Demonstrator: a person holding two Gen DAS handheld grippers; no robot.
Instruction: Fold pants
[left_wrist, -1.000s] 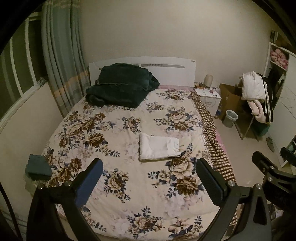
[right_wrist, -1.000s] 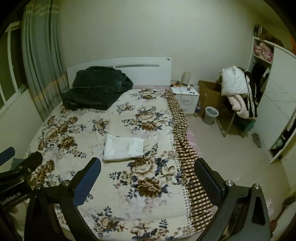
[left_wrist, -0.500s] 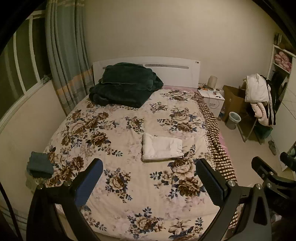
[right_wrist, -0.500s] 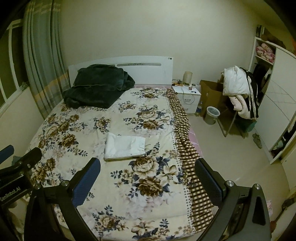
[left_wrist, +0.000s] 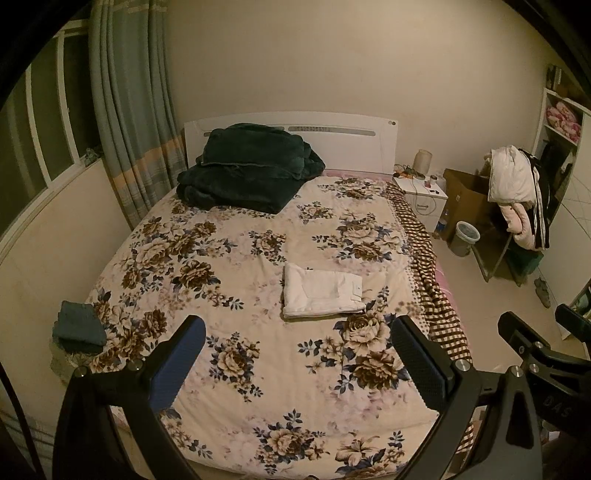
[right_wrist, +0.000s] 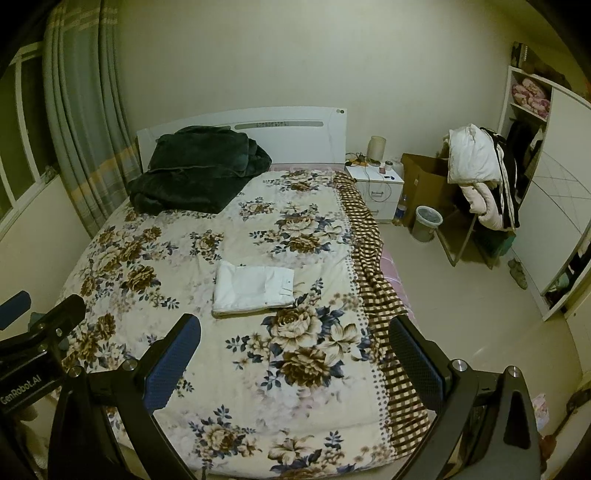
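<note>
White pants (left_wrist: 320, 291) (right_wrist: 255, 288) lie folded into a neat rectangle on the floral bedspread (left_wrist: 207, 258) (right_wrist: 155, 266), right of the bed's middle. My left gripper (left_wrist: 295, 365) hangs open above the foot of the bed, well short of the pants, with nothing between its fingers. My right gripper (right_wrist: 295, 362) is open too, held beside it to the right, also clear of the pants. Each gripper shows at the edge of the other's view.
A dark green blanket (left_wrist: 247, 173) is heaped at the headboard. A small teal folded cloth (left_wrist: 79, 326) sits at the bed's left edge. Right of the bed stand a white nightstand (right_wrist: 376, 184), a bin (right_wrist: 426, 223), a cardboard box and a chair piled with clothes (right_wrist: 480, 177).
Both grippers have drawn back and up from the bed, so the whole bed and room look smaller and farther. The pants have not moved.
</note>
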